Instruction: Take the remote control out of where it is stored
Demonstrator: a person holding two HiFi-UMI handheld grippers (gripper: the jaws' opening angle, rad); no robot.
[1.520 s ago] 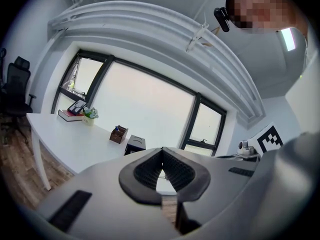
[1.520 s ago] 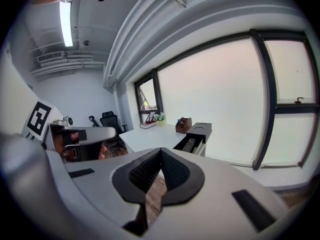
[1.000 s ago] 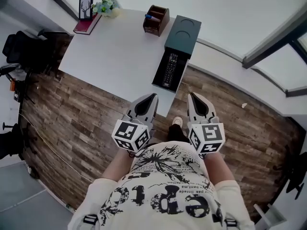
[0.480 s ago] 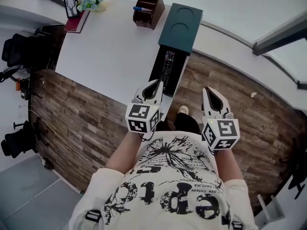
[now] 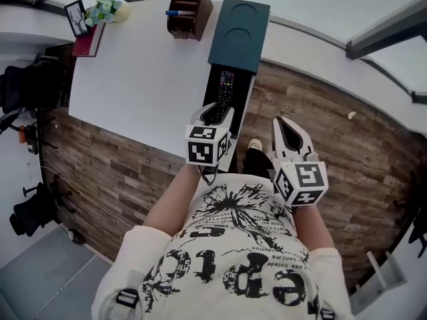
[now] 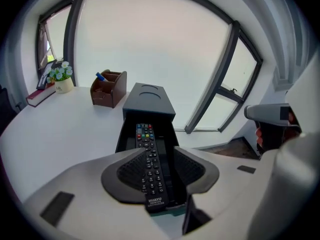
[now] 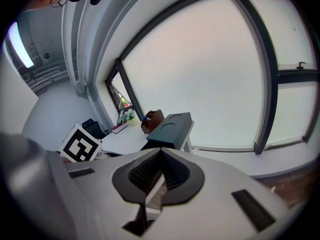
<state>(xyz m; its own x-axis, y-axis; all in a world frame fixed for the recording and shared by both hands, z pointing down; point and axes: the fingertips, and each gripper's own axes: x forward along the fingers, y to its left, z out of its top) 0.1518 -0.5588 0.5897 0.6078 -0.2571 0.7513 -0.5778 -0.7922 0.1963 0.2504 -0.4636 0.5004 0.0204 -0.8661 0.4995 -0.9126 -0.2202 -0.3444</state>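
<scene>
Black plastic remote control (image 6: 151,166), maker's mark at the near end. It lay in the pulled-out drawer (image 6: 123,136) of a dark teal box (image 5: 241,25) at the edge of a white table (image 5: 133,72).

Axis: in the left gripper view it ran twelve to six, with the coloured buttons at the twelve o'clock end and the plain end toward the person.

Left gripper (image 5: 215,112): the jaws stood apart and had just been opening. They straddled the near half of the remote, one pad at nine o'clock of it and one at three, neither seen pressing. It pointed along the remote's length, so a closure would likely take the narrow width.

Right gripper (image 5: 281,125): the jaws were together with nothing between them. In the head view it was held off the table over the wood floor (image 5: 333,145), at three o'clock of the left gripper. It was the farther of the two from the remote.

Not determined: whether the nine o'clock pad grazed the remote's edge, and how far the tips reached into the drawer. In the head view the left gripper covered the remote's near end. The drawer's rear, under the box, was unseen.
</scene>
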